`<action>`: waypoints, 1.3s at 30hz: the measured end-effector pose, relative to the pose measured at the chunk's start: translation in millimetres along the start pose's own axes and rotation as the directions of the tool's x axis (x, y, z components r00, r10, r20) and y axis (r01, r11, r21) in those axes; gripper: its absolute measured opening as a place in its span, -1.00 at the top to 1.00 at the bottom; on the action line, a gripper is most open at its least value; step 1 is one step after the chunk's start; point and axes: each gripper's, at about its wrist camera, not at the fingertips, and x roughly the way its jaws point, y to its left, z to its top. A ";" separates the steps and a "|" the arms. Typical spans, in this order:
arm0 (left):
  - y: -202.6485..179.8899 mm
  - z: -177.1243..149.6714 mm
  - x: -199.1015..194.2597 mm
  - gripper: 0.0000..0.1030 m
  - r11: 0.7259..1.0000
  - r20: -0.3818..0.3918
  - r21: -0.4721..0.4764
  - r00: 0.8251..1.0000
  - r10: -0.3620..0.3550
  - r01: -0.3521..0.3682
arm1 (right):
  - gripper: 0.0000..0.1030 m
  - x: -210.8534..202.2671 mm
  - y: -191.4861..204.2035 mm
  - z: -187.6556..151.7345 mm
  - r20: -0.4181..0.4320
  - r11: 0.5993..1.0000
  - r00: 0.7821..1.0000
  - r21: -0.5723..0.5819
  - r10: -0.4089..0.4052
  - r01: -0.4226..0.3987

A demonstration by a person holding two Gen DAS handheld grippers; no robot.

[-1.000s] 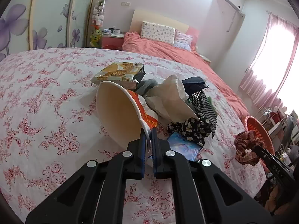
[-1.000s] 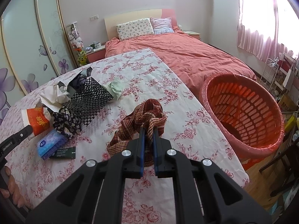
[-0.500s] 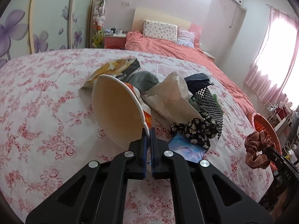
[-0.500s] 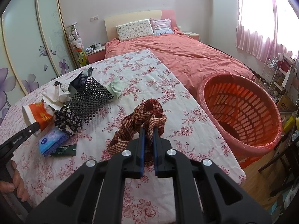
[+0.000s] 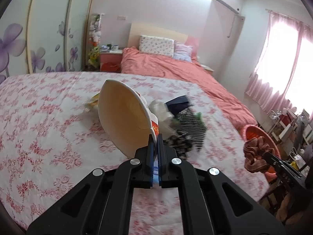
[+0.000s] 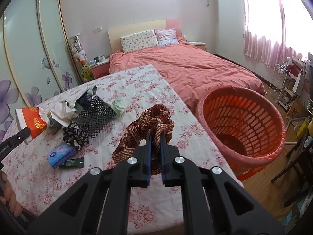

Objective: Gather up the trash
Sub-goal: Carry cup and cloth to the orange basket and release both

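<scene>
— The cup?
— A paper cup [image 5: 125,115], cream inside, orange print outside — tilted above the floral bedspread [image 5: 43,129], its rim pinched in the left gripper [image 5: 156,143].
— The right gripper [image 6: 155,137]?
— Angled down, clamped on a reddish woven cloth [image 6: 148,129] beside the red basket [image 6: 242,121].

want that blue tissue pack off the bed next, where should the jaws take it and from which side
The blue tissue pack lies flat on the floral bedspread, beside a dark green card and near the black floral scrunchie. Probably come from above and pinch across its narrow width at the near end, clear of both.
</scene>
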 end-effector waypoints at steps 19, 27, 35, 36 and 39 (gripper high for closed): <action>-135.6 10.4 11.0 0.95 0.949 0.004 0.139 0.958 -0.286 0.283 | 0.83 -45.9 -108.7 29.0 0.169 0.971 0.968 0.182 -0.185 0.153; -207.4 -4.3 41.8 0.95 0.891 -0.066 0.210 0.915 -0.398 0.403 | 0.83 -32.6 -169.0 33.4 0.162 0.936 0.951 0.283 -0.261 0.209; -252.5 -15.1 62.2 0.95 0.841 -0.136 0.246 0.876 -0.463 0.482 | 0.83 -13.1 -198.6 35.6 0.160 0.924 0.948 0.315 -0.277 0.216; -258.9 -16.1 66.4 0.95 0.837 -0.146 0.250 0.873 -0.465 0.488 | 0.82 -10.8 -200.9 35.7 0.159 0.923 0.948 0.318 -0.277 0.217; -270.1 -20.5 77.0 0.95 0.826 -0.177 0.253 0.864 -0.472 0.503 | 0.82 -4.0 -210.0 38.1 0.156 0.920 0.947 0.327 -0.279 0.217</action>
